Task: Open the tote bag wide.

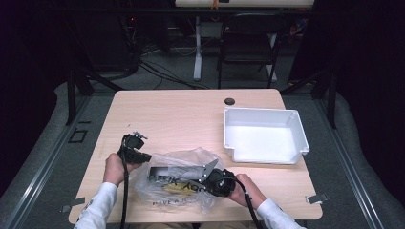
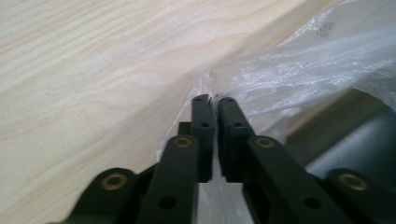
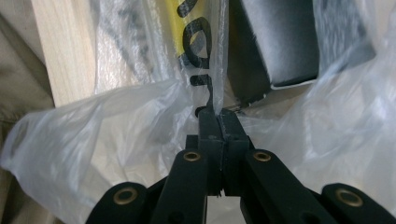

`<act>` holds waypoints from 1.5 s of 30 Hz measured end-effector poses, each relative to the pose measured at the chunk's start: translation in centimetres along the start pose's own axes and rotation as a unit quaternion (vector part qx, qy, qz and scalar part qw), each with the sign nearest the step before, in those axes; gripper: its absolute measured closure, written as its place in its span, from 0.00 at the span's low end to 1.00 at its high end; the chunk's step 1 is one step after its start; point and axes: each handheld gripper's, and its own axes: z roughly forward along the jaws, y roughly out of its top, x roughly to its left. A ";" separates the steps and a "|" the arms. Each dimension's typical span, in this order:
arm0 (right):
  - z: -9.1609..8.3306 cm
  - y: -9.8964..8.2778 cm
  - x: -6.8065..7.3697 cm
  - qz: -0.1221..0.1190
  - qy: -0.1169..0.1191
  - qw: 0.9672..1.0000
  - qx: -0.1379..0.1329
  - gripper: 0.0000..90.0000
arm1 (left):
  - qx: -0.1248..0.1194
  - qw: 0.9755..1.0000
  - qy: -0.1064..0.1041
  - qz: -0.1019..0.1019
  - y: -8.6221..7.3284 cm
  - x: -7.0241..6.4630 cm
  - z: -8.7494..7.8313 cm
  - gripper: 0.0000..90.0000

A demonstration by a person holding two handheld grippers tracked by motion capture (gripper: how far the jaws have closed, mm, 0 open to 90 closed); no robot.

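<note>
A pale wooden table (image 1: 191,114) sits in a dark room, with a folding chair (image 1: 248,43) and loose cables behind it, and your work lies at its near edge. Both of your claws are clenched on the clear plastic bag (image 1: 174,179): the left gripper (image 2: 214,101) has its jaws pressed together on a pinch of film at the bag's outer edge, bare wood just beyond its tips, and the right gripper (image 3: 218,113) grips a fold of film right at its tips, with the yellow-and-black print just ahead and the grey box (image 3: 280,42) ahead and a little to one side, inside the bag. I'd judge you at the opening stage: the bag is held from two sides, but the box is not yet out, and the white bin (image 1: 265,136), well off beyond your right gripper, holds nothing. What seems left is to spread the mouth, free the box and carry it over. Your left hand (image 1: 114,168) reaches in with the gripper pointing across toward the bag; your right hand (image 1: 246,188) lies low by the table's near edge, its gripper aimed at the left one.
</note>
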 end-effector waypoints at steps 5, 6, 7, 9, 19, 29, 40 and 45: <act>0.0 -0.4 0.0 -0.004 0.009 1.000 0.013 1.00 | -0.020 0.998 0.060 0.010 0.9 -0.3 0.5 1.00; -0.1 -0.5 0.0 -0.007 0.009 1.000 0.017 1.00 | -0.026 0.997 0.068 0.011 1.1 -0.4 0.6 1.00; -0.1 -0.5 -0.1 -0.006 0.011 1.000 0.016 1.00 | -0.031 0.996 0.078 0.015 1.2 -0.5 0.7 1.00; -0.2 -0.6 -0.1 -0.005 0.014 1.000 0.017 1.00 | -0.041 0.994 0.097 0.020 1.6 -0.5 0.7 1.00; -0.2 -0.7 -0.3 -0.014 0.003 0.999 0.033 1.00 | -0.040 0.994 0.102 0.001 2.3 0.5 1.9 1.00; -3.8 -0.6 -1.8 0.045 0.032 0.995 -0.079 0.67 | -0.024 0.999 0.038 -0.008 2.5 0.5 0.3 0.53; -2.6 -0.3 -3.6 0.110 -0.067 0.989 -0.074 0.85 | -0.029 1.000 0.005 0.009 0.2 -1.4 -4.2 0.35; -1.3 -0.2 -4.3 0.125 -0.080 0.987 -0.062 0.94 | -0.004 1.000 0.002 0.030 -2.2 -2.8 -4.6 0.35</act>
